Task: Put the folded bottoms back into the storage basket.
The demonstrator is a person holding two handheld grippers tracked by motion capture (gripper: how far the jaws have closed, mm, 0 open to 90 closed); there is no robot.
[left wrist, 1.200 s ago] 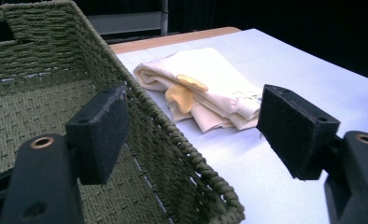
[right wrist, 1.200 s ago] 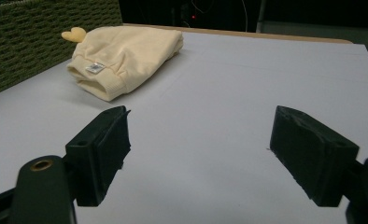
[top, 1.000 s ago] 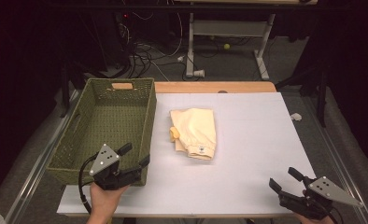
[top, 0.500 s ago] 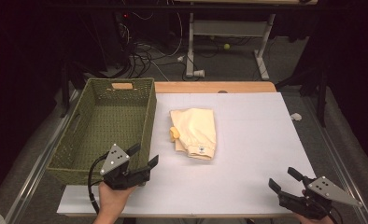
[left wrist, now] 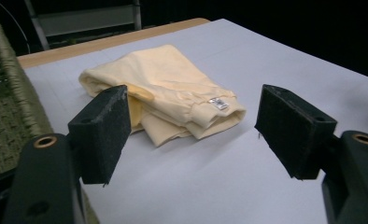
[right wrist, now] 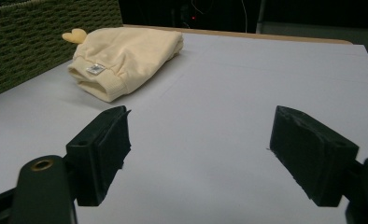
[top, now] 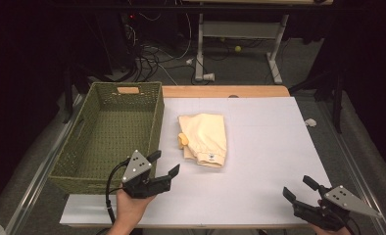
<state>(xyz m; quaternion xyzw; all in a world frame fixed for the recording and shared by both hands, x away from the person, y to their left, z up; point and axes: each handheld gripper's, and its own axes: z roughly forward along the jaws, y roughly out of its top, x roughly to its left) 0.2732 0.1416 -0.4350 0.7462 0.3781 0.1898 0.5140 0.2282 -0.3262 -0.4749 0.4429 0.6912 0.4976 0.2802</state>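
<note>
At the white-topped work table [top: 279, 147], I hold my left gripper [top: 162, 164] just off the near corner of the woven olive-green rectangular basket [top: 85, 161], its two black jaws spread wide with nothing between them, aimed across the bare surface at the folded pale-yellow cotton garment [top: 204, 138]. The garment lies flat on the table just beside the basket's right wall, apart from both grippers; in the left gripper view it sits beyond the pads with its ribbed hem and small white label [left wrist: 218, 103] facing me. My right gripper [top: 300, 190] waits low at the near right edge of the table, jaws likewise parted and empty, well apart from the cloth. I judge the step in hand to be the approach for a pickup, with the basket as the likely destination. To do it well, I should come in low and level toward the thick hemmed end, so one pad slides under the stacked layers instead of pinching only the top fold. Closing on a single layer would let the bundle unfold as it lifts. The basket wall stands close on the left, so I should keep the gripper clear of the weave.
</note>
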